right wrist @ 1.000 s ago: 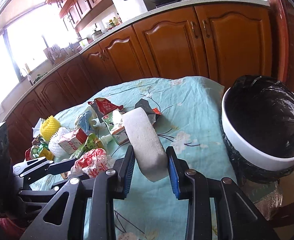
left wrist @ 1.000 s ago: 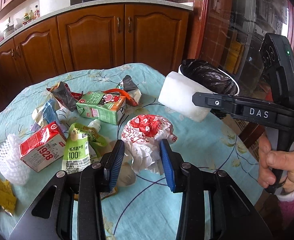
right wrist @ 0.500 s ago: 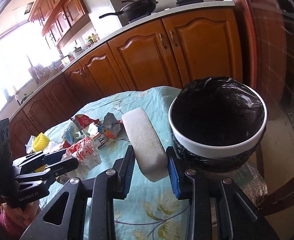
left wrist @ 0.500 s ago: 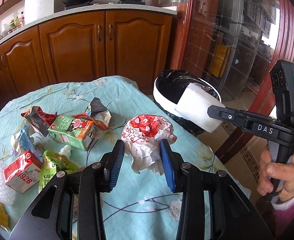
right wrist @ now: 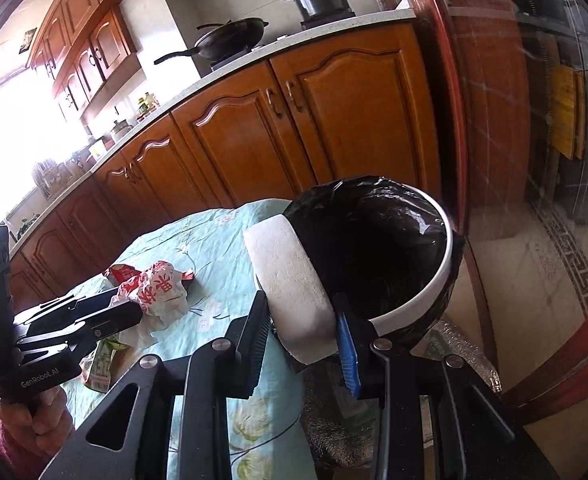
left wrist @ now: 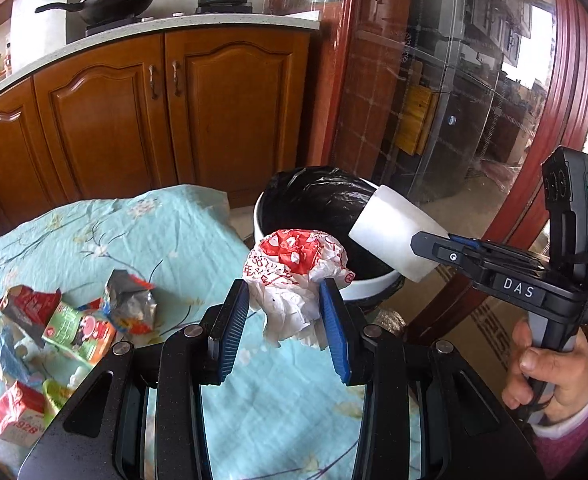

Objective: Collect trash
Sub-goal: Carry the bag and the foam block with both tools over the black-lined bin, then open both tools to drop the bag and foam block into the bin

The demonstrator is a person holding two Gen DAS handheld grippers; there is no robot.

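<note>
My left gripper (left wrist: 283,322) is shut on a crumpled red-and-white wrapper (left wrist: 294,276) and holds it above the table's edge, next to the bin. My right gripper (right wrist: 304,340) is shut on a white foam block (right wrist: 289,284), whose far end reaches over the rim of the white bin with a black liner (right wrist: 426,284). In the left wrist view the foam block (left wrist: 394,236) hangs over the bin (left wrist: 374,282), held by the right gripper (left wrist: 434,248). The wrapper also shows in the right wrist view (right wrist: 157,288), in the left gripper (right wrist: 129,312).
More trash lies on the light blue floral tablecloth (left wrist: 141,232): a green carton (left wrist: 79,332), a silver wrapper (left wrist: 129,300), a red wrapper (left wrist: 25,306), a red-and-white carton (left wrist: 17,420). Wooden cabinets (left wrist: 213,112) stand behind; a red-framed glass door (left wrist: 474,100) is at right.
Both grippers have carried their loads rightward from the table toward the bin. The foam block now hangs over the bin's rim and the wrapper sits beside it.
</note>
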